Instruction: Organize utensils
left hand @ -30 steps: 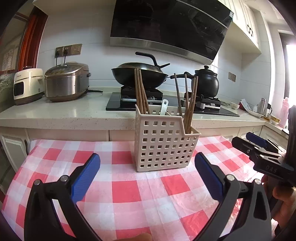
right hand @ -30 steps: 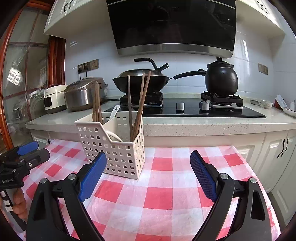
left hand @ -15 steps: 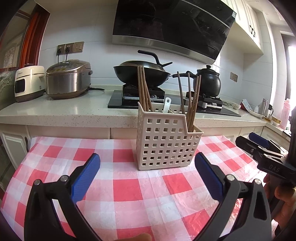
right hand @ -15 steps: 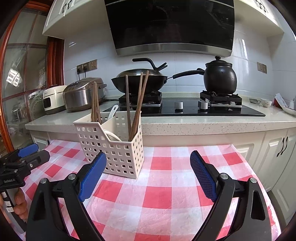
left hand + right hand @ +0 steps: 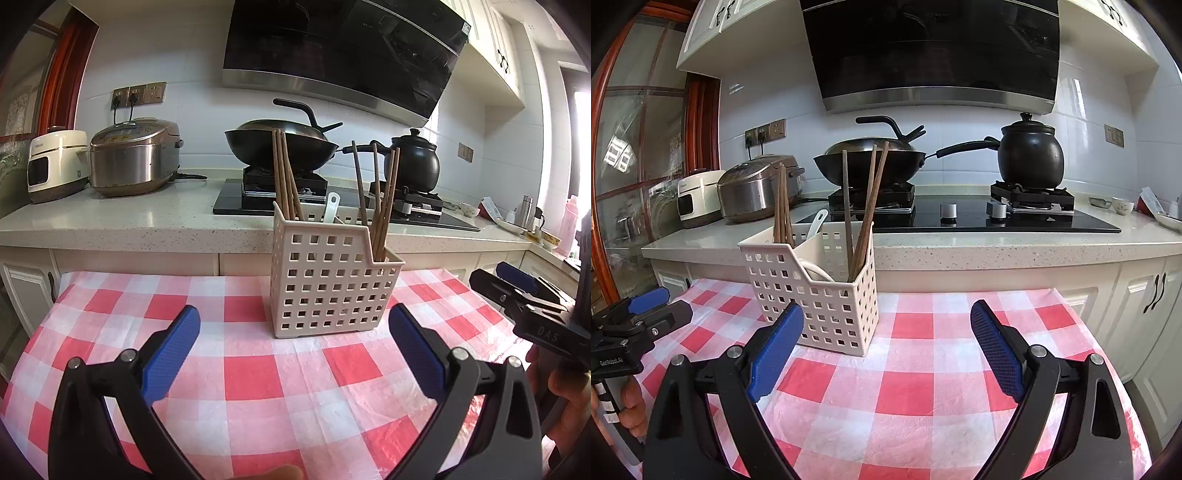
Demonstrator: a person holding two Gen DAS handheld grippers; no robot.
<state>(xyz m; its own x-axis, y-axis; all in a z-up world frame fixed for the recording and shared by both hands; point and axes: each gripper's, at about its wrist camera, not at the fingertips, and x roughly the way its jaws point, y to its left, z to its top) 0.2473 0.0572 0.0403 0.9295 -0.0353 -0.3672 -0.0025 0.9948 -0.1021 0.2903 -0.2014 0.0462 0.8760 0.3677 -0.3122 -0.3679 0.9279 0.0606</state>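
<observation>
Surroundings: a red-and-white checked tablecloth (image 5: pixel 255 373) covered the near table; behind it ran a speckled stone counter (image 5: pixel 147 221) carrying a steel rice cooker (image 5: pixel 135 157), a small white appliance (image 5: pixel 55 164) at far left, a black wok (image 5: pixel 280 146) on the hob and a black clay pot (image 5: pixel 417 162) to its right.
Task item: a cream perforated plastic utensil caddy (image 5: pixel 328 284) stood upright on the cloth, mid-table towards the far edge.
Contents: one bundle of brown wooden chopsticks (image 5: pixel 284 177) stood in the left compartment, a second chopstick group (image 5: pixel 862 206) leaned in the lower right compartment, and a white spoon handle (image 5: pixel 331 208) rose between them.
Obstructions: bare cloth lay between both tools and the caddy; in the right wrist view that tool's left pad overlapped the caddy's near corner in the picture only, and contact could not be confirmed.
Left gripper (image 5: pixel 293 350): released, blue pads spread wide, level, aimed at the caddy from the near side, holding nothing.
Right gripper (image 5: pixel 886 349): likewise released and empty, caddy to its far left.
Hands: fingers of the left hand (image 5: pixel 629 410) wrapped that tool's handle; the right hand (image 5: pixel 561 397) showed at the frame's right edge.
</observation>
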